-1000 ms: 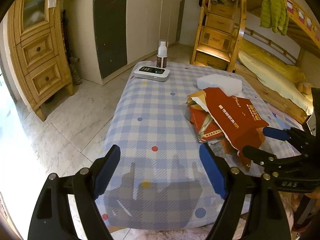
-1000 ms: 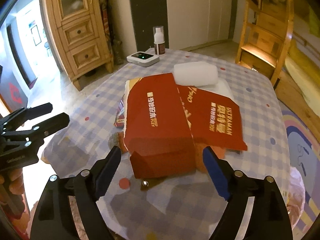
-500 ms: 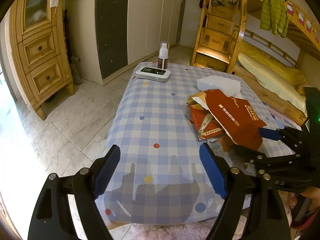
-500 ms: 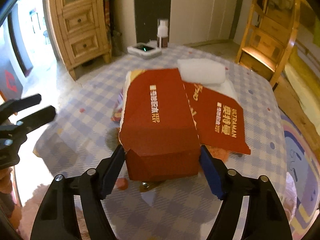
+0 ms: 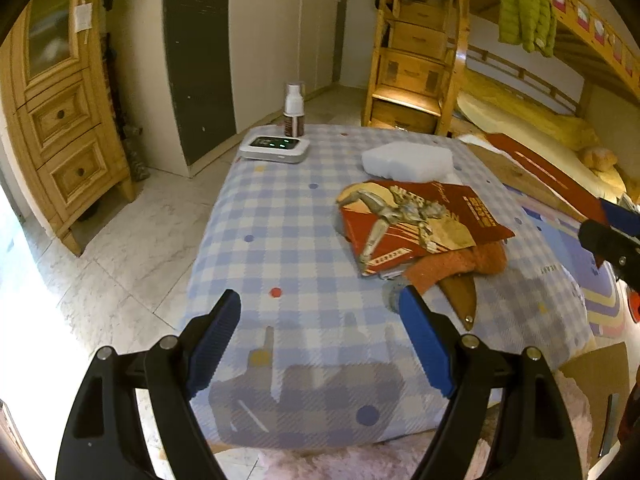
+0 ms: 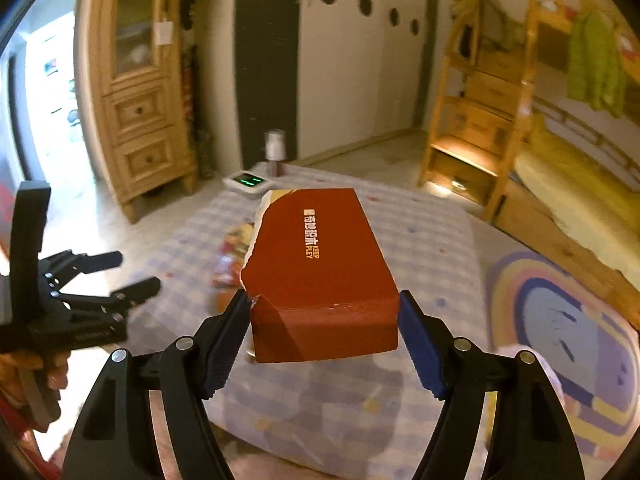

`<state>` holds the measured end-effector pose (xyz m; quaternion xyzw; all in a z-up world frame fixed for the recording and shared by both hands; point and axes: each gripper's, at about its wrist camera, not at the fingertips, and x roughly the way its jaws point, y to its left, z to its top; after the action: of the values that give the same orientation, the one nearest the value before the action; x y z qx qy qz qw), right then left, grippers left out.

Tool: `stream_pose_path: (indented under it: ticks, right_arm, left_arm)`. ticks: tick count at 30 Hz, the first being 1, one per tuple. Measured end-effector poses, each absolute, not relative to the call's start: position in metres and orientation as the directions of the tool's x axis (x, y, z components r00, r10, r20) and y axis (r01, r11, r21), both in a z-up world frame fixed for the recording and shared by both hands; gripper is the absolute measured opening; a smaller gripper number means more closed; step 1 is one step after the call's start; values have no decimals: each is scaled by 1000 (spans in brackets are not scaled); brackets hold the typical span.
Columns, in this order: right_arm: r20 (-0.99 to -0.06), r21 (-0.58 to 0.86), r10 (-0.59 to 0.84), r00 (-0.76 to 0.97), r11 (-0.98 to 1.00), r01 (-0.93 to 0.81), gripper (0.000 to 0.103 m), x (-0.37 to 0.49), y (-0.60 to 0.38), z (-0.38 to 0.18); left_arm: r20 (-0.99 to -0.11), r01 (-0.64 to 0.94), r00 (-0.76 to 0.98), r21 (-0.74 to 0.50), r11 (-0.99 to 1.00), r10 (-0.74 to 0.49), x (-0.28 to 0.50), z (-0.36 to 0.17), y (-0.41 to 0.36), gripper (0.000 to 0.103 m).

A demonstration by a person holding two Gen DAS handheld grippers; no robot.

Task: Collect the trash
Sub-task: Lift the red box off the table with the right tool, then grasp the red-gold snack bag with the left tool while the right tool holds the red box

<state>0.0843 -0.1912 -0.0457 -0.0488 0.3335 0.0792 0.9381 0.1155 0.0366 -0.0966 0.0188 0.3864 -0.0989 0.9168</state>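
My right gripper [image 6: 324, 332] is shut on a torn red cardboard box piece [image 6: 320, 264] and holds it lifted above the checkered table [image 6: 420, 248]. That piece also shows at the right edge of the left wrist view [image 5: 552, 176]. My left gripper [image 5: 320, 340] is open and empty over the table's near edge. More trash lies on the table: a flattened red box with a printed robot figure [image 5: 412, 220], an orange cloth [image 5: 460, 264] and a brown cardboard scrap [image 5: 460, 300] under it.
A white foam block [image 5: 406, 158], a white device with green lights [image 5: 275, 147] and a small bottle [image 5: 294, 110] sit at the table's far end. A wooden cabinet [image 5: 60, 128] stands left, a bunk bed with wooden stairs [image 5: 416, 60] right. A cardboard box [image 5: 600, 392] stands at the near right.
My right gripper closed on the red box piece and lifted it off the pile up and to the right. The flattened box with the robot print is uncovered. My left gripper stayed open.
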Motion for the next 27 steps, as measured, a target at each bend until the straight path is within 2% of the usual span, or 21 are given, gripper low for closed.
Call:
stream_pose_path:
  ticks: [10,23,27]
  right_arm:
    - [-660,-87,-31,751,996,-35,73,98,-225,-75]
    - [-639,-59,-56,767,998,24,73,114,-244,-80]
    - [-632,-42,-53,773,999,33,73,112,-254,-78]
  left_arm:
    - [-729,263,651,-44,964,-210,146,-104,10,79]
    - [-691,351,675,-9,936,-260,192,-83,-47,79]
    - [-716,368,641,-28,930,-275,218,-90,-63,61]
